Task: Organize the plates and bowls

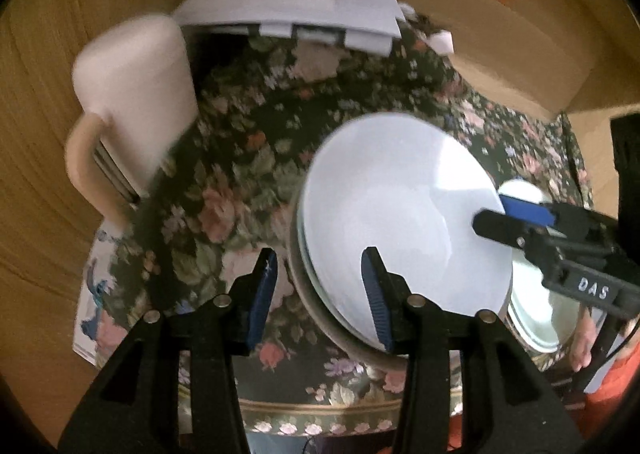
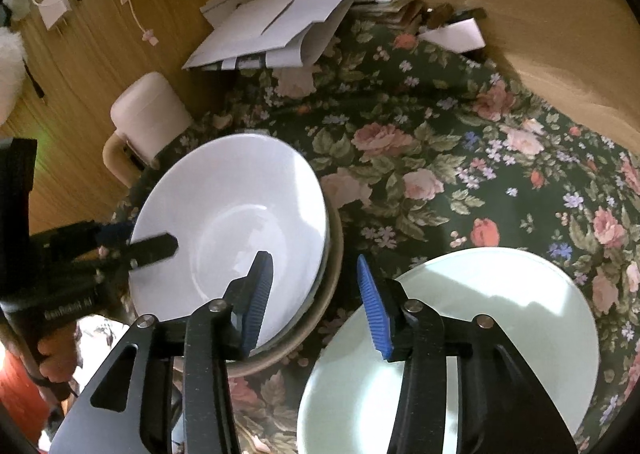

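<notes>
The tablecloth (image 2: 420,158) is dark green with pink roses. One bowl (image 2: 228,222) is white, the plate (image 2: 500,318) pale green. The mug (image 1: 136,94) is cream. The gripper pads (image 2: 374,306) are blue.

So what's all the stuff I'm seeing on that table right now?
white plate: one, white, top of a stack on the table's left part
stack beneath: a beige dish at the bottom, count unclear
pale green plate: one, near right side
mug: one, cream, upside down, far left edge
papers: several, white, far end
tablecloth: one, dark floral
cable: one, white, hanging on the wooden wall
left tool: open, at the stack's near-left rim
right tool: open, between the stack and the green plate
</notes>
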A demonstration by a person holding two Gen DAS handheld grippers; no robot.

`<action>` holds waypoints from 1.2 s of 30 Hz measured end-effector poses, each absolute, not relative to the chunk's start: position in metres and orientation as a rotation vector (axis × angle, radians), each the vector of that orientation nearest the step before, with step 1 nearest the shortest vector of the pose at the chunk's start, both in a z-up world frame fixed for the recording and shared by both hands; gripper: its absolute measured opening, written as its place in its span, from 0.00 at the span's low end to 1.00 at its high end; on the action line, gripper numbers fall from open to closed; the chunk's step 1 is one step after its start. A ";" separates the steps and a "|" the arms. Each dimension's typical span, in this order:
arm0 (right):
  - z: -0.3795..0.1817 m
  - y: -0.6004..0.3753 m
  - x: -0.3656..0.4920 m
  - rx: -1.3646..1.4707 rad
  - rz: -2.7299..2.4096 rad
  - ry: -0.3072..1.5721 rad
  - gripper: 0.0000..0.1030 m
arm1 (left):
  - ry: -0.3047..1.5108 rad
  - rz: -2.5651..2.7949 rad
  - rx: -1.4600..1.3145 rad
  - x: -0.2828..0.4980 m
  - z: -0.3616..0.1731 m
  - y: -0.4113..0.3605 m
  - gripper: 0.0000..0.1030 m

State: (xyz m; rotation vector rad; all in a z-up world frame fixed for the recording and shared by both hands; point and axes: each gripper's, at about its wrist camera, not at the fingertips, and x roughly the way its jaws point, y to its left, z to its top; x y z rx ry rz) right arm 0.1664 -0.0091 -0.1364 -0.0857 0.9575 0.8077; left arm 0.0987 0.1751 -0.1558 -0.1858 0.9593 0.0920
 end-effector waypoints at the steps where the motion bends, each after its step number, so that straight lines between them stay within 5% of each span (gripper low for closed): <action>1: -0.138 -0.007 0.166 -0.088 0.810 0.963 0.40 | 0.970 0.082 -0.188 0.098 -0.160 0.174 0.43; 36: -0.134 -0.001 0.163 -0.074 0.796 0.969 0.33 | 0.888 0.120 -0.237 0.095 -0.148 0.161 0.39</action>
